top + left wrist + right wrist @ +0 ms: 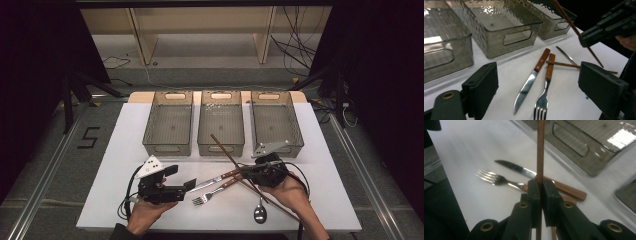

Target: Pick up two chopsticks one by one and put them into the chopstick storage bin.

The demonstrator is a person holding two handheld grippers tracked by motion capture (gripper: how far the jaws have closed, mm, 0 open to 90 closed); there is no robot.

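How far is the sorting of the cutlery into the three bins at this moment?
Done: nothing; the three bins look empty. In hand: the right gripper is shut on one chopstick. Left: the knife, fork, spoon and second chopstick lie on the table; the left gripper is open.

High view: fixed above near table edge, faces forward and down, far enough to take in whole white table (125,150) and three bins (220,122).
Left gripper view: low, close, looks across table toward bins.
Right gripper view: very close, along own jaws.
Shared: knife (530,82), fork (499,180).
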